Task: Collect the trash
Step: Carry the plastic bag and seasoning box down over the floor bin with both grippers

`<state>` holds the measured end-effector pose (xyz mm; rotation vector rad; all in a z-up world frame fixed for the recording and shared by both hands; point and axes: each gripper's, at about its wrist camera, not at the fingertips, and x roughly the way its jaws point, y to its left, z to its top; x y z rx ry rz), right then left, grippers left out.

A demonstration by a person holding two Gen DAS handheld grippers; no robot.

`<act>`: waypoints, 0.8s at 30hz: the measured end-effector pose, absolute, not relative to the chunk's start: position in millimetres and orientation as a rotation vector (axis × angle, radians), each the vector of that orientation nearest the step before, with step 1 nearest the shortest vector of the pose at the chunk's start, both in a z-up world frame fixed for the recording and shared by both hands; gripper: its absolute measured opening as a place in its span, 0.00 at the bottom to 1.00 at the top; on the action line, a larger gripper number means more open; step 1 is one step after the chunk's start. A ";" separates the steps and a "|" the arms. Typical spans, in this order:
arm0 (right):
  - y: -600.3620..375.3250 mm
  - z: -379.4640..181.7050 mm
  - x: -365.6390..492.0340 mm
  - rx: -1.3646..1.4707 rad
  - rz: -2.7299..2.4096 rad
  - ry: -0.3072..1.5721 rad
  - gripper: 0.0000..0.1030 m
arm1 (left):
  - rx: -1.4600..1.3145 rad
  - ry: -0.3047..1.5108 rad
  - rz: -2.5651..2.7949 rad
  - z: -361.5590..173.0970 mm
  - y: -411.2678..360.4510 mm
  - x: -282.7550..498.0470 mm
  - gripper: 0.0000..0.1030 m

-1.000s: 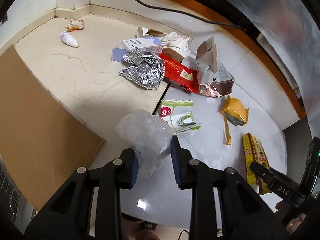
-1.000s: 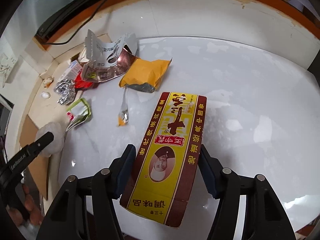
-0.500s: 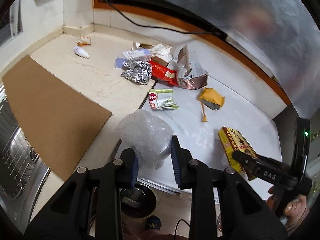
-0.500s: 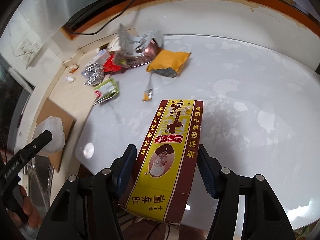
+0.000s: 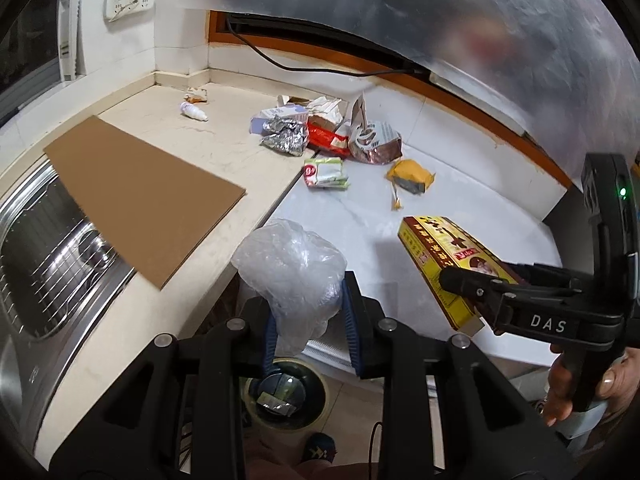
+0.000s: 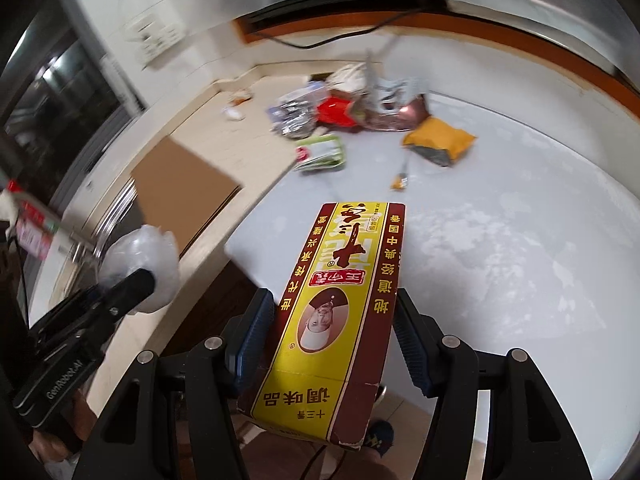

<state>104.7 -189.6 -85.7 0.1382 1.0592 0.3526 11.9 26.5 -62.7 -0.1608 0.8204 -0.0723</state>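
White counter (image 5: 460, 200) holds wrappers; left gripper (image 5: 308, 320) clamps plastic bag (image 5: 292, 268), right gripper (image 6: 332, 340) clamps box (image 6: 340, 300)

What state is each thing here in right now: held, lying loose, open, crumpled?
Left gripper: shut on the plastic bag.
Plastic bag: crumpled, held above the bin.
Right gripper: shut on the seasoning box.
Seasoning box: held off the counter, near end flap open.
Bin: open, on the floor, some trash inside.
Foil wrapper: crumpled, lying loose.
Yellow packet: torn open, lying loose.
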 end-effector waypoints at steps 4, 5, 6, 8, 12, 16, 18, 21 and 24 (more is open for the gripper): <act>-176.0 -90.4 84.5 0.089 0.405 1.068 0.58 | -0.143 0.835 -0.060 -69.6 25.1 -4.0 0.24; -172.8 -93.0 78.6 0.078 0.418 1.073 0.58 | -0.139 0.838 -0.057 -71.3 24.9 -7.3 0.24; -169.6 -96.1 72.6 0.064 0.429 1.079 0.58 | -0.133 0.842 -0.055 -74.1 24.6 -12.4 0.24; -165.1 -103.0 63.8 0.038 0.443 1.086 0.58 | -0.126 0.849 -0.050 -78.1 24.5 -18.9 0.24; -156.1 -114.2 46.7 -0.012 0.471 1.087 0.58 | -0.125 0.883 -0.050 -92.8 24.2 -31.0 0.24; -147.4 -121.1 32.2 -0.079 0.487 1.071 0.58 | -0.116 0.909 -0.057 -106.8 23.2 -38.2 0.24; -144.4 -124.6 28.7 -0.098 0.493 1.072 0.58 | -0.108 0.921 -0.063 -114.1 22.3 -41.8 0.24; -136.2 -135.6 19.0 -0.138 0.504 1.087 0.58 | -0.100 0.935 -0.066 -123.4 22.0 -43.2 0.24; -131.2 -147.9 13.0 -0.158 0.511 1.108 0.58 | -0.091 0.949 -0.064 -135.3 23.6 -44.3 0.24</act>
